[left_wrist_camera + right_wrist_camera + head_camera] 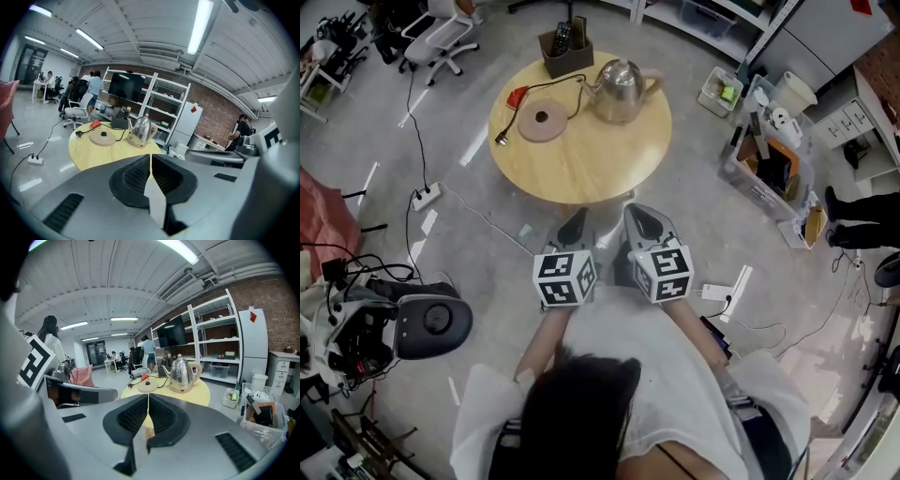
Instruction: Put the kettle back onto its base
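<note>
Left gripper [573,228] and right gripper [645,223], each with its ribbed black pads pressed together on nothing, are held side by side short of the near edge of the round, pale wooden table [581,178]. On the table's left part lies the base [542,121], a flat tan disc with a dark central connector, its black cord [561,84] looping behind it. Just to its right, apart from it, stands the kettle [619,91]: polished steel, squat and rounded, with a knobbed lid and a cream handle turned to the right. Judged from this layout, the task is not yet begun; reaching, grasping, lifting and seating the kettle all remain.
</note>
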`<state>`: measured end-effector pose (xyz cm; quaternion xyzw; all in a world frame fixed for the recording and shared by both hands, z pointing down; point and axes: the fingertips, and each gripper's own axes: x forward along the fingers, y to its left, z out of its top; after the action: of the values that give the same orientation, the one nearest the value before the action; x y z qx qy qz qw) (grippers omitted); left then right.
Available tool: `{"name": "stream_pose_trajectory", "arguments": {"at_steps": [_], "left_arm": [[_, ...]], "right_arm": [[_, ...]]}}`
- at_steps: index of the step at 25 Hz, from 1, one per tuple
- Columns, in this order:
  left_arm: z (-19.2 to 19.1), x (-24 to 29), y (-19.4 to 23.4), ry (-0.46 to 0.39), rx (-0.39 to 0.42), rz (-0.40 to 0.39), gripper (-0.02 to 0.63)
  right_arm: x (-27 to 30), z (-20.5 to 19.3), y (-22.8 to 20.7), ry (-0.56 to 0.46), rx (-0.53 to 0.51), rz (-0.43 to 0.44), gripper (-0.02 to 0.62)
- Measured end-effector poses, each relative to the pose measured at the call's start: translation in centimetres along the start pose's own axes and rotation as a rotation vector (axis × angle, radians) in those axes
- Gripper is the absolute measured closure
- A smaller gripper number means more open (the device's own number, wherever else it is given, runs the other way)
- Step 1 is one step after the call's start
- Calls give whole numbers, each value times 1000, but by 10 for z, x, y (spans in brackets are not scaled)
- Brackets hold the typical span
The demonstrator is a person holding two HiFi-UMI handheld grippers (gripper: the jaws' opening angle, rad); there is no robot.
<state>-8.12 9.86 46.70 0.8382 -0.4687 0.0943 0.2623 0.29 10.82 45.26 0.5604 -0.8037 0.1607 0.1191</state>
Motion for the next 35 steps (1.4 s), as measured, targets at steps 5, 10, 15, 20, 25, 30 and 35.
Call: {"name": "stream_pose_trajectory", "arguments": {"at_steps": [5, 10, 15, 20, 25, 30, 35], "left_arm": [[13, 21, -1, -26, 4, 12, 572], [24, 44, -4, -20, -6, 18, 572], [33, 67, -4, -3, -3, 30, 572], [40, 87, -6, -2, -15, 53, 572], [55, 117, -12, -10, -19, 53, 572], [68, 145, -15, -17, -28, 75, 572], [75, 180, -20, -12, -34, 91, 572]], "right_arm": [[16, 8, -18, 2, -23, 10, 569], [32, 14, -36, 17, -23, 21, 569], [51, 21, -57, 33, -21, 32, 569], [65, 24, -76, 54, -26, 56, 569], [85, 38, -105, 48, -27, 65, 569], [102, 48, -130, 55, -37, 82, 569], [119, 54, -165, 64, -47, 81, 569]]}}
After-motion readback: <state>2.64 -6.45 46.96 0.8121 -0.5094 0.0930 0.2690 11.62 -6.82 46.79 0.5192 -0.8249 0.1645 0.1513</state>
